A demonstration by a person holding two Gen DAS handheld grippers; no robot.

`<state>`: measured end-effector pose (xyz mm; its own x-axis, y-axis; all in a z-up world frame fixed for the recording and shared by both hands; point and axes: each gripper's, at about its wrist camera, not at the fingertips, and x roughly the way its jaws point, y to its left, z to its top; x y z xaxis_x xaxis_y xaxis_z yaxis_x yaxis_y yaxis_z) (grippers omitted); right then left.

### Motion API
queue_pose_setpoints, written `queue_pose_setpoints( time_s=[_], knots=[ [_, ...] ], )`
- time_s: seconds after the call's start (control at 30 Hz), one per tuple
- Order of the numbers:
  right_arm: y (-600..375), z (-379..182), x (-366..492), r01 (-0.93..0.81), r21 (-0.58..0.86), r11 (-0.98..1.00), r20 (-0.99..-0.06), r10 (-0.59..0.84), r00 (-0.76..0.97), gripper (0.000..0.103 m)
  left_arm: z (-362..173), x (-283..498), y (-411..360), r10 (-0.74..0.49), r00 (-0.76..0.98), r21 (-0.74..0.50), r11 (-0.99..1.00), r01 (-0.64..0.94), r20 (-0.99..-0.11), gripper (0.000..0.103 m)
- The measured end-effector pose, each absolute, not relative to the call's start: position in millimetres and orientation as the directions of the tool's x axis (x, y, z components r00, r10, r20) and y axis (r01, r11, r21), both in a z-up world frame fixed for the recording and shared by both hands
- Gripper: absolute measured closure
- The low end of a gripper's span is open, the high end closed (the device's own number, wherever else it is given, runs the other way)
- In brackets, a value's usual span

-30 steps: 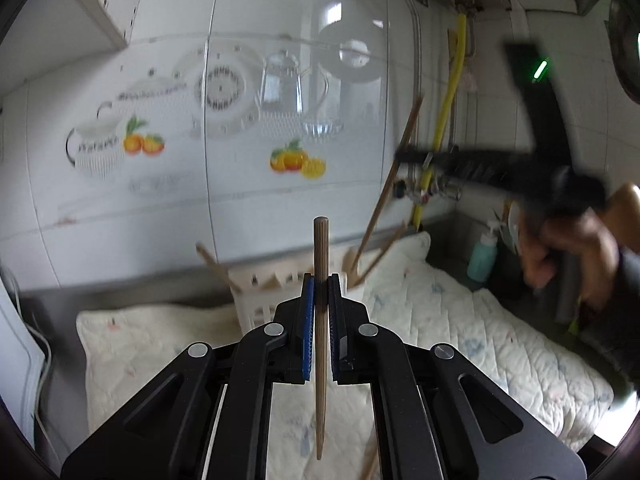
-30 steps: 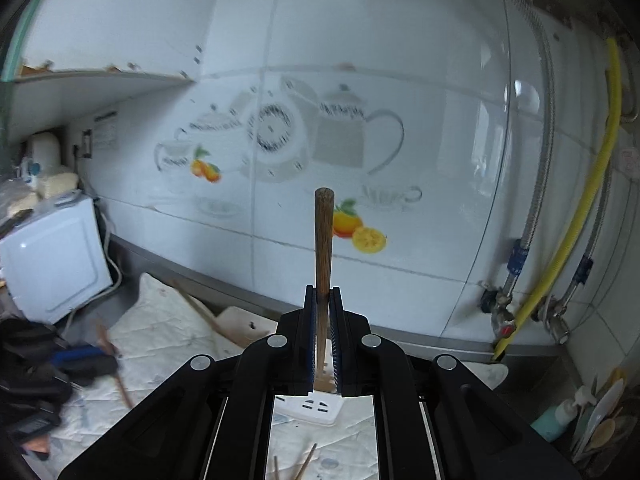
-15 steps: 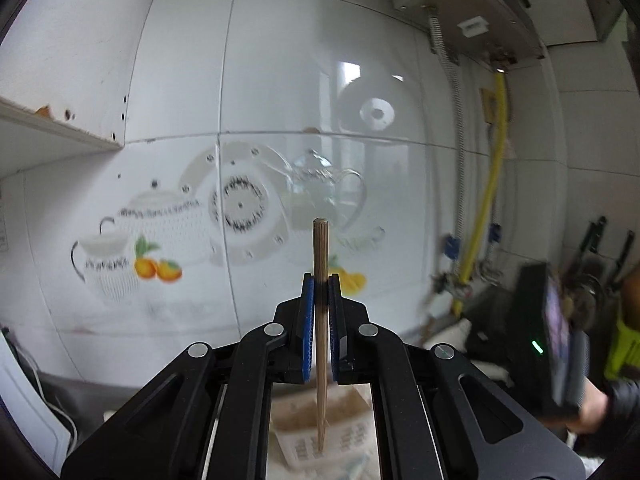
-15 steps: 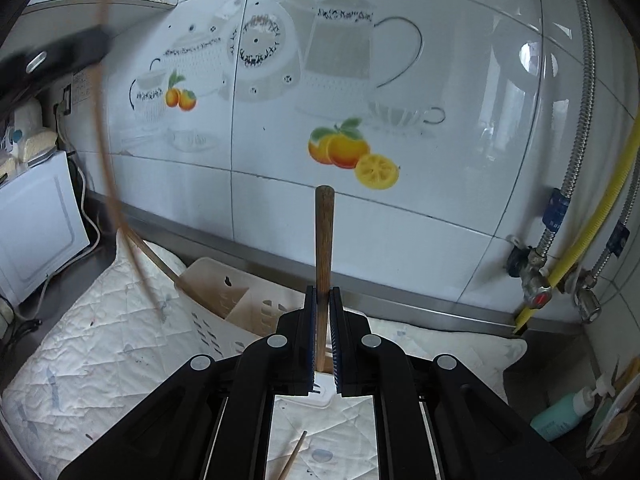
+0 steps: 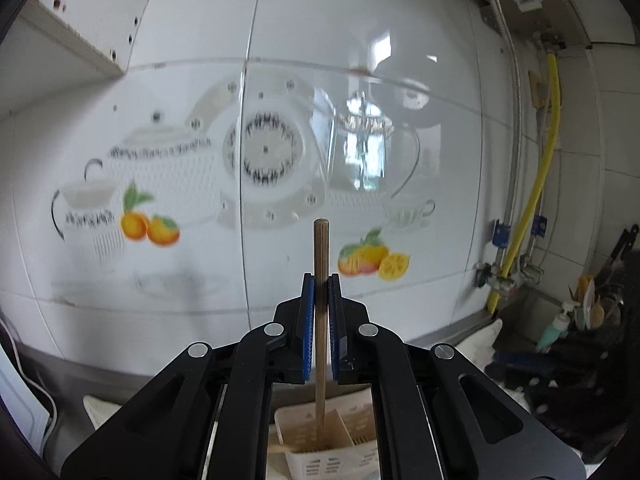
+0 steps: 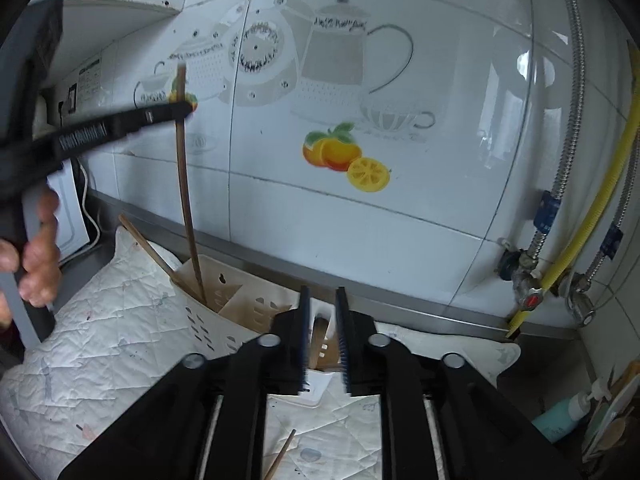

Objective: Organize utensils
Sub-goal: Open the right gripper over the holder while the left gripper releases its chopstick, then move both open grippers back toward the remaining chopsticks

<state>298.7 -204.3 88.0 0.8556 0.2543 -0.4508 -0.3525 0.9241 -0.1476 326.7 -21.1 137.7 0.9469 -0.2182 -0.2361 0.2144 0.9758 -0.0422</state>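
Over the caddy (image 6: pixel 224 300), my right gripper (image 6: pixel 322 334) just parted, spatula (image 6: pixel 320 336) dropped in; left gripper (image 5: pixel 320 334) stays clamped on chopstick (image 5: pixel 321 280).

The left claw (image 5: pixel 321 308) is clamped on a thin wooden stick (image 5: pixel 320 320), which stands upright between its blue pads (image 5: pixel 307 328) and pokes out above and below them. Seen from the right wrist, the left claw (image 6: pixel 176 110) reaches in level from the left, and a bare hand (image 6: pixel 34 256) grips its handle below. The right claw (image 6: pixel 322 336) tilts downward; its jaws have just been opening, and its pads (image 6: pixel 304 332) stand apart, pressing on nothing.
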Motion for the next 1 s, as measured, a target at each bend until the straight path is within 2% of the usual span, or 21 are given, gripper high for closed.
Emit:
queue_pose_setpoints(
  time_s=[0.2, 0.23, 0.4, 0.47, 0.67, 1.0],
  knots=[
    [-213.4, 99.6, 271.5, -0.351, -0.13, 0.927, -0.403, 0.274, 0.873, 0.078, 123.8, 324.4, -24.5, -0.221, 0.933, -0.024, 0.974, 0.223, -0.286, 0.098],
    [-214.6, 101.0, 266.5, -0.353, -0.128, 0.927, -0.397, 0.278, 0.875, 0.078, 123.3, 322.0, -25.2, -0.217, 0.934, -0.016, 0.975, 0.221, -0.282, 0.095],
    [-224.6, 104.0, 230.1, -0.362, -0.101, 0.927, -0.367, 0.304, 0.879, 0.078, 130.3, 304.8, -25.6, -0.235, 0.932, -0.013, 0.971, 0.241, -0.276, 0.094],
    [-229.1, 99.7, 211.6, -0.369, -0.086, 0.925, -0.364, 0.316, 0.876, 0.078, 133.1, 291.2, -25.7, -0.24, 0.932, -0.007, 0.969, 0.247, -0.27, 0.088],
    [-236.0, 56.9, 157.4, -0.384, -0.047, 0.922, -0.422, 0.331, 0.844, 0.078, 123.0, 235.0, -22.7, -0.246, 0.929, 0.011, 0.966, 0.259, -0.275, 0.073],
    [-263.0, -50.0, 98.4, -0.329, 0.026, 0.944, -0.585, 0.281, 0.761, 0.081, 56.5, 151.6, -7.8, -0.256, 0.891, -0.035, 0.964, 0.262, -0.375, 0.066]
  ],
)
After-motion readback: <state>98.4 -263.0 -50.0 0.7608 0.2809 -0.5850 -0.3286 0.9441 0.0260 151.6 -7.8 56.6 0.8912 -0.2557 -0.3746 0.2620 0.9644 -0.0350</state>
